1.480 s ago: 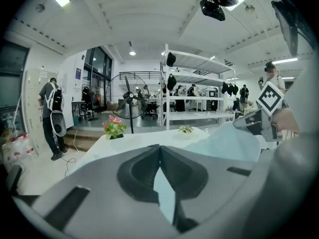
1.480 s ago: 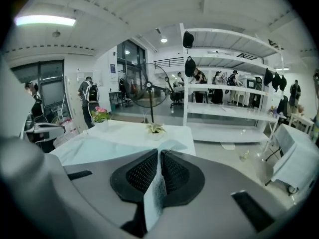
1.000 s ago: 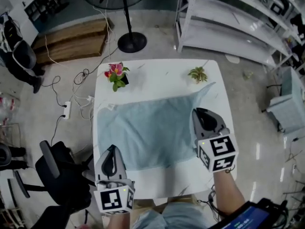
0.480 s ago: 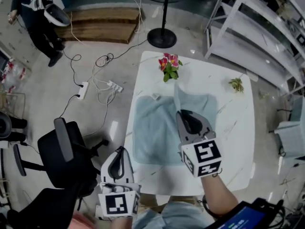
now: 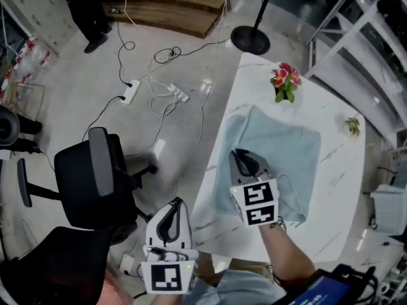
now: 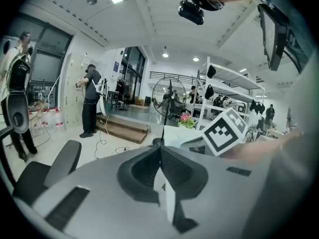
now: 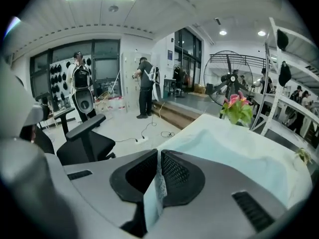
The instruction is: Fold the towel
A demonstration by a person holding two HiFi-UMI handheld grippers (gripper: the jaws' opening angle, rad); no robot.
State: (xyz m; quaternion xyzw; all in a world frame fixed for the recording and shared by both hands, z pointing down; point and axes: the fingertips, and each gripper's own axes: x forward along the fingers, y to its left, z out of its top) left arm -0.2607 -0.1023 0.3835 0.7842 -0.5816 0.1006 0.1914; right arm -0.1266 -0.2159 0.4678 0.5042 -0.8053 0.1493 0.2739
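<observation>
The light blue towel (image 5: 283, 148) lies doubled over on the white marble table (image 5: 343, 196). My right gripper (image 5: 241, 154) hovers over the towel's near left part and is shut on a strip of its edge. In the right gripper view that strip (image 7: 154, 193) hangs pinched between the jaws of the right gripper (image 7: 158, 156), and the rest of the towel (image 7: 239, 148) spreads out ahead. My left gripper (image 5: 173, 203) is off the table's left side, over the floor, clear of the towel. In the left gripper view the left gripper (image 6: 160, 146) has its jaws together.
A pot of pink flowers (image 5: 284, 81) and a small green plant (image 5: 351, 126) stand at the table's far edge. Left of the table are a black office chair (image 5: 95, 183), a power strip with cables (image 5: 130, 91) and a fan base (image 5: 250, 40). A person (image 5: 89, 11) stands far off.
My right gripper has carried the towel's right corner across to the left, laying the spread towel over itself. The left gripper has drifted off the table's left side. The view has swung left.
</observation>
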